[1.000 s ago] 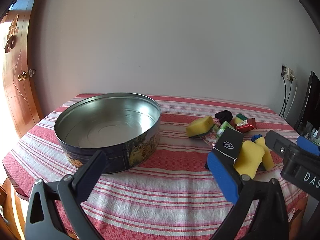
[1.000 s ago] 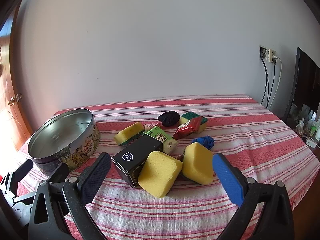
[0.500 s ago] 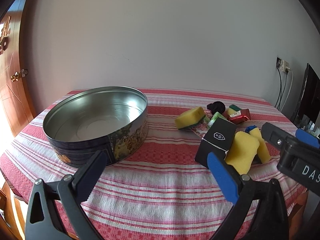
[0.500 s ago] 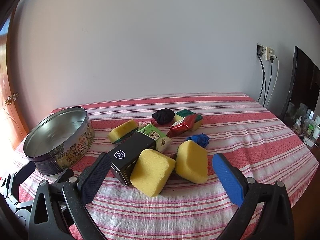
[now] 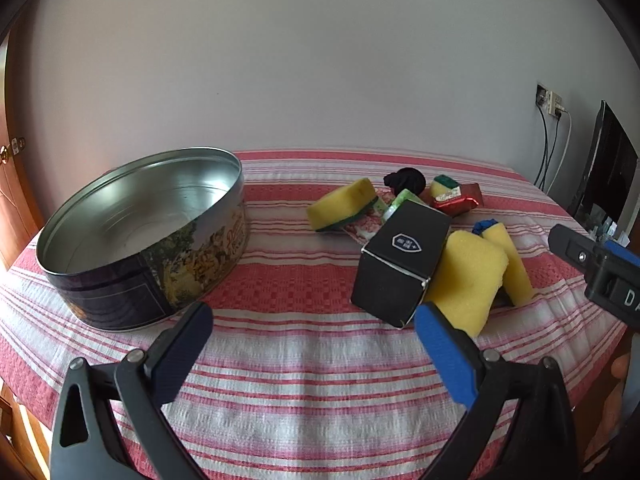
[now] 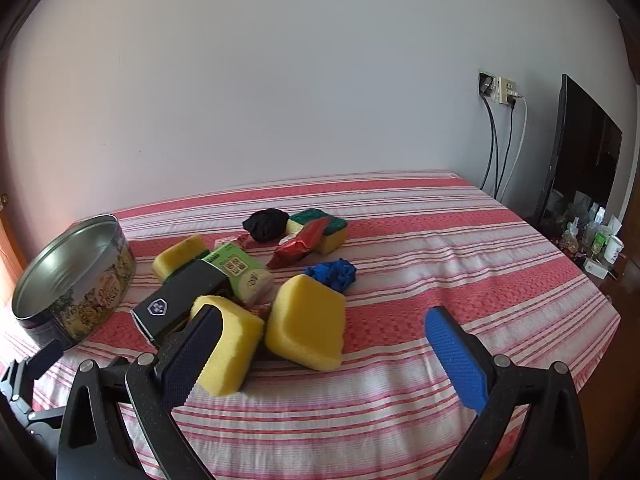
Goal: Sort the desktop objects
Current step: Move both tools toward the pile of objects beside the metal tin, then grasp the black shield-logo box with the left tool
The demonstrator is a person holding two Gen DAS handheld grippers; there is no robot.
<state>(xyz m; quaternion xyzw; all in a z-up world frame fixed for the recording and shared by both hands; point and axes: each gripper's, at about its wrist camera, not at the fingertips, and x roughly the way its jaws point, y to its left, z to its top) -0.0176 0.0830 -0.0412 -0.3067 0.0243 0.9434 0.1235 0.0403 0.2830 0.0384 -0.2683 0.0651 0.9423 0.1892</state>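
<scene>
Because the round tin (image 5: 140, 240) stands empty at the left of the striped tablecloth (image 5: 320, 360), nothing is judged to have been sorted yet. The objects are heaped together right of the tin and apart from it: a black box (image 6: 180, 304) is leant among two yellow sponges (image 6: 228, 344) (image 6: 306, 320), with a green carton (image 6: 240, 276), a green-backed sponge (image 6: 176, 254), a red foil packet (image 6: 300, 242), a black bundle (image 6: 266, 222), a blue crumpled item (image 6: 332, 274) and another green-topped sponge (image 6: 324, 228) behind. The right gripper (image 6: 320, 352) is held wide open and empty, its jaws set low before the nearer sponges; the left gripper (image 5: 312, 352) is likewise spread wide with nothing in it, between tin and heap. Since the pieces are touching and partly stacked, a neighbour could be dragged or the box toppled if one jaw is lowered onto the wrong item. A soft sponge could also be squeezed crooked and dropped short of the tin.
</scene>
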